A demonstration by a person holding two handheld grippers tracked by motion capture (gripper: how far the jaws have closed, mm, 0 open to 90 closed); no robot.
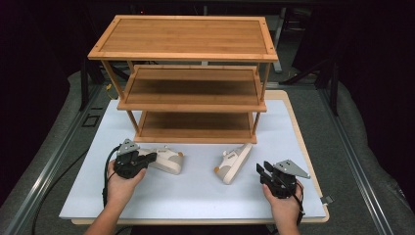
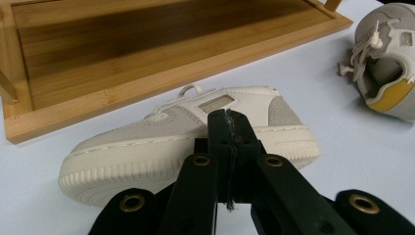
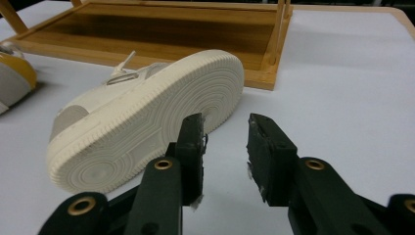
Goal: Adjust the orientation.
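- Left sneaker (image 1: pixel 166 160): a cream and grey low-top, upright on its sole on the white table top (image 1: pixel 195 196), left of centre and just in front of the shelf's bottom tier. In the left gripper view it lies side-on (image 2: pixel 195 132), ribbed sole edge toward the camera.
- Right sneaker (image 1: pixel 234 163): its mate, tipped onto its side right of centre, the toe close to the rack's front right leg. The right gripper view shows its patterned cream sole (image 3: pixel 147 127) facing the camera; the left gripper view shows its opening and yellow lining (image 2: pixel 391 63).
- The two sneakers lie well apart, with bare table top between them.
- Left gripper (image 1: pixel 147 159): held in the person's left hand (image 1: pixel 122 183), near the table's front left, its tips just beside the left sneaker. Its jaws are pressed together with nothing between them (image 2: pixel 230 132).
- Right gripper (image 1: pixel 262 170): held in the person's right hand (image 1: pixel 284 203), near the front right corner, just beside the right sneaker but apart from it. Its jaws stand apart and empty (image 3: pixel 225 142).
- Bamboo shoe rack (image 1: pixel 188 73): three tiers, standing at the table's far edge, all tiers bare.
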